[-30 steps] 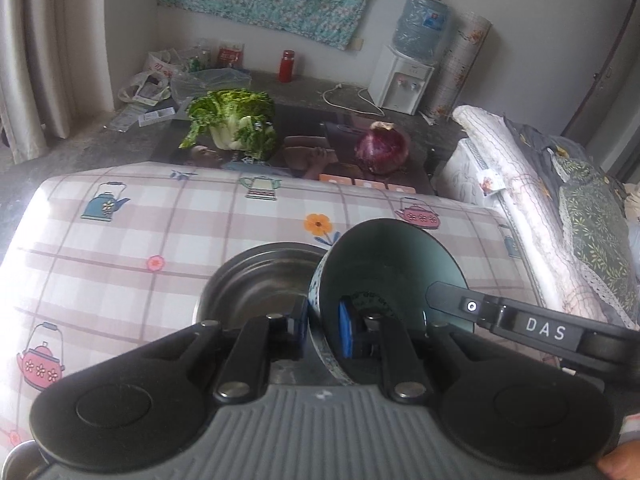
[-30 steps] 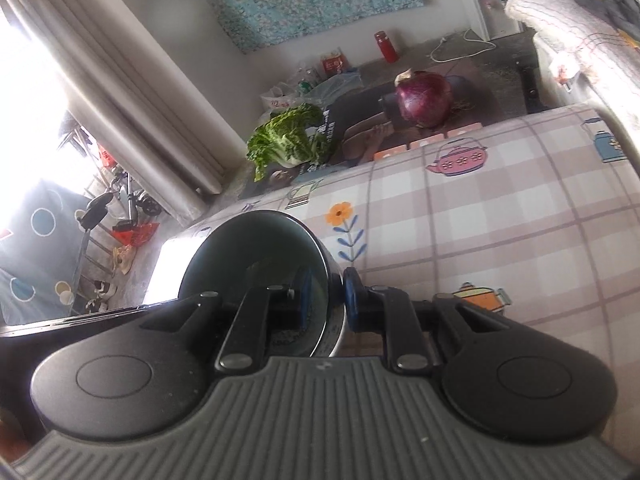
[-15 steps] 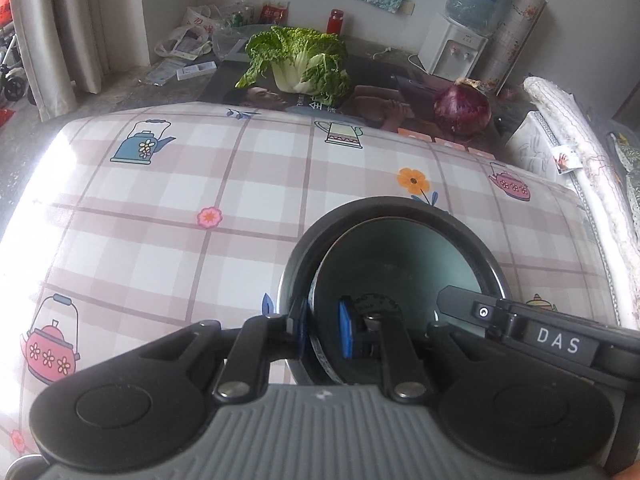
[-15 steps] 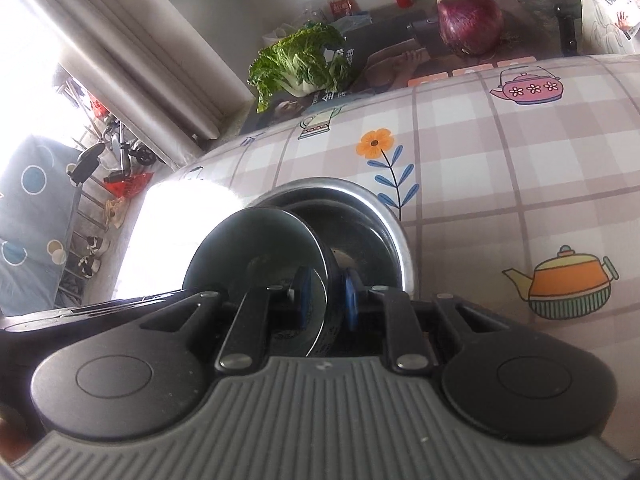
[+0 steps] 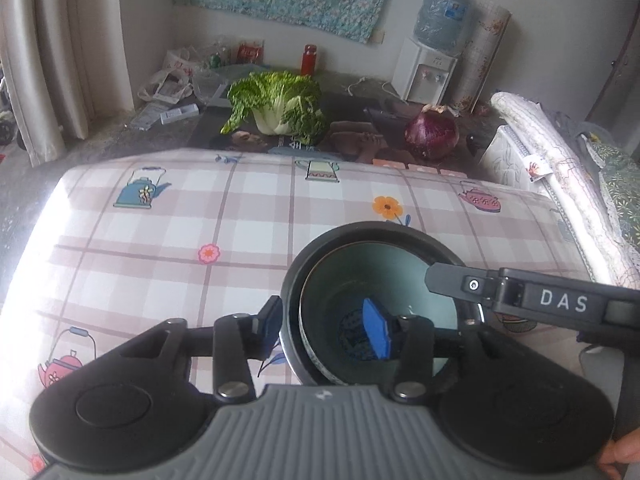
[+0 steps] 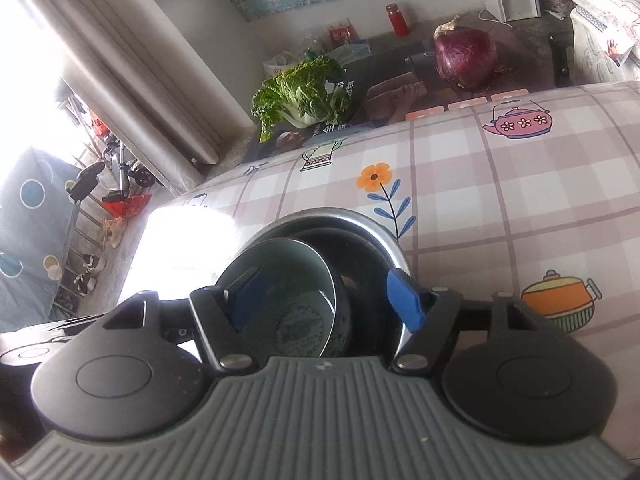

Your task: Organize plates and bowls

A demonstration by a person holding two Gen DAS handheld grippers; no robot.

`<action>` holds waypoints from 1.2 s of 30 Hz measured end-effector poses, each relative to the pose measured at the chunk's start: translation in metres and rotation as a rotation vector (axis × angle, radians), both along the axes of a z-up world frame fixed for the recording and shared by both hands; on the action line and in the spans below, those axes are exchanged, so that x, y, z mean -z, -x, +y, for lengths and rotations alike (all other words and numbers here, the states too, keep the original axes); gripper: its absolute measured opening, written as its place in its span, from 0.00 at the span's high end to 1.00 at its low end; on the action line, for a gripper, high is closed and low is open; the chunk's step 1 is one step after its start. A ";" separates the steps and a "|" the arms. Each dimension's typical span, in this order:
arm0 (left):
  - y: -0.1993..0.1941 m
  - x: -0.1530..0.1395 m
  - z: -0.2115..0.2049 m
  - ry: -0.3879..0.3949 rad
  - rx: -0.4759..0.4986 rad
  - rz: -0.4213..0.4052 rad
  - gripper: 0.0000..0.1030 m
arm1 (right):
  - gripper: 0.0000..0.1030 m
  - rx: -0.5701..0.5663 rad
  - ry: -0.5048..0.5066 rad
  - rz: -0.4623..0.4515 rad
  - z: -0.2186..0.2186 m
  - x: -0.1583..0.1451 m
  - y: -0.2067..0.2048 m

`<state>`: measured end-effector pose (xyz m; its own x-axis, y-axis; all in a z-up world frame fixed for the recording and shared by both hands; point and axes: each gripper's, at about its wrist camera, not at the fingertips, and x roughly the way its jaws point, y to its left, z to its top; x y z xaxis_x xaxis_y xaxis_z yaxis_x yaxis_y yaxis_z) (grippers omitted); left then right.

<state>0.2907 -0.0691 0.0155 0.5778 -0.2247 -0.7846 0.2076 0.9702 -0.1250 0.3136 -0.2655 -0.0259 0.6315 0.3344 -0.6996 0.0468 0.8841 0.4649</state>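
A dark green bowl [image 5: 380, 280] rests inside a larger steel bowl [image 5: 316, 248] on the checked tablecloth [image 5: 160, 240]. My left gripper [image 5: 322, 330] is open, its jaws straddling the near rims of both bowls without gripping. In the right wrist view the green bowl [image 6: 288, 280] sits in the steel bowl [image 6: 360, 228]. My right gripper [image 6: 324, 300] is open too, one pad inside the green bowl and one over the steel rim. The right gripper's arm [image 5: 540, 300] crosses the bowls in the left wrist view.
The table's far edge [image 5: 280, 156] drops to the floor, where a cabbage [image 5: 280, 104] and a red onion [image 5: 432, 132] lie. A rolled cloth [image 5: 540, 140] and bedding are at the right. A water dispenser [image 5: 428, 68] stands by the wall.
Both grippers have opened and let go of the green bowl, which now rests settled inside the steel bowl. A second ago it was tilted and held above it.
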 end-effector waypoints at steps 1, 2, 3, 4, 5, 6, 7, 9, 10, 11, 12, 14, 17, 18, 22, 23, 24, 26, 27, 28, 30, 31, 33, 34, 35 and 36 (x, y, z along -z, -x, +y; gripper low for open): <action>0.005 -0.006 0.002 0.003 0.010 -0.016 0.47 | 0.34 0.007 -0.004 -0.003 -0.002 -0.003 0.003; 0.012 -0.012 0.005 0.007 0.022 -0.036 0.44 | 0.34 0.013 -0.012 -0.008 -0.004 -0.007 0.008; 0.019 -0.017 0.009 0.012 0.030 -0.053 0.42 | 0.34 0.018 -0.021 -0.014 -0.006 -0.011 0.013; 0.027 -0.022 0.014 0.017 0.035 -0.069 0.38 | 0.34 0.024 -0.031 -0.023 -0.009 -0.016 0.021; 0.035 -0.027 0.020 0.025 0.035 -0.081 0.34 | 0.34 0.028 -0.041 -0.033 -0.011 -0.021 0.030; 0.044 -0.031 0.029 0.035 0.039 -0.093 0.32 | 0.34 0.029 -0.049 -0.043 -0.013 -0.026 0.038; 0.054 -0.034 0.038 0.043 0.043 -0.105 0.29 | 0.34 0.030 -0.058 -0.053 -0.015 -0.031 0.049; 0.075 -0.039 0.057 0.039 0.045 -0.142 0.27 | 0.34 0.026 -0.071 -0.071 -0.019 -0.041 0.072; 0.085 -0.041 0.067 0.030 0.043 -0.162 0.25 | 0.34 0.027 -0.073 -0.077 -0.021 -0.046 0.084; 0.098 -0.042 0.078 0.018 0.032 -0.184 0.22 | 0.34 0.028 -0.076 -0.085 -0.023 -0.051 0.098; 0.108 -0.042 0.089 0.011 0.017 -0.194 0.21 | 0.33 0.026 -0.078 -0.092 -0.023 -0.054 0.108; 0.129 -0.041 0.114 0.006 -0.021 -0.203 0.20 | 0.33 0.023 -0.085 -0.099 -0.023 -0.059 0.134; 0.157 -0.034 0.146 0.006 -0.085 -0.200 0.20 | 0.33 0.007 -0.096 -0.096 -0.013 -0.060 0.166; 0.166 -0.031 0.156 0.004 -0.107 -0.199 0.20 | 0.33 -0.005 -0.103 -0.091 -0.007 -0.060 0.176; 0.204 -0.017 0.192 0.020 -0.200 -0.195 0.20 | 0.33 -0.071 -0.136 -0.079 0.029 -0.054 0.212; 0.213 -0.013 0.199 0.024 -0.231 -0.202 0.20 | 0.33 -0.091 -0.142 -0.076 0.042 -0.052 0.220; 0.222 -0.010 0.206 0.026 -0.258 -0.208 0.20 | 0.33 -0.104 -0.145 -0.074 0.053 -0.049 0.228; 0.238 0.000 0.221 0.030 -0.303 -0.206 0.21 | 0.33 -0.132 -0.144 -0.063 0.076 -0.043 0.241; 0.245 0.005 0.228 0.032 -0.323 -0.202 0.21 | 0.33 -0.150 -0.145 -0.054 0.089 -0.038 0.247; 0.249 0.009 0.232 0.033 -0.336 -0.197 0.22 | 0.33 -0.163 -0.146 -0.043 0.099 -0.033 0.253; 0.259 0.019 0.241 0.033 -0.358 -0.179 0.22 | 0.33 -0.184 -0.152 -0.015 0.117 -0.023 0.264; 0.262 0.023 0.244 0.034 -0.367 -0.172 0.22 | 0.33 -0.195 -0.156 -0.001 0.126 -0.016 0.271; 0.267 0.029 0.250 0.038 -0.379 -0.161 0.22 | 0.34 -0.209 -0.163 0.023 0.140 -0.005 0.279; 0.266 0.032 0.251 0.041 -0.379 -0.154 0.23 | 0.35 -0.214 -0.162 0.036 0.149 -0.001 0.283; 0.266 0.036 0.251 0.043 -0.381 -0.143 0.26 | 0.36 -0.218 -0.163 0.043 0.154 0.003 0.285; 0.265 0.039 0.252 0.045 -0.379 -0.132 0.27 | 0.36 -0.219 -0.164 0.044 0.160 0.006 0.286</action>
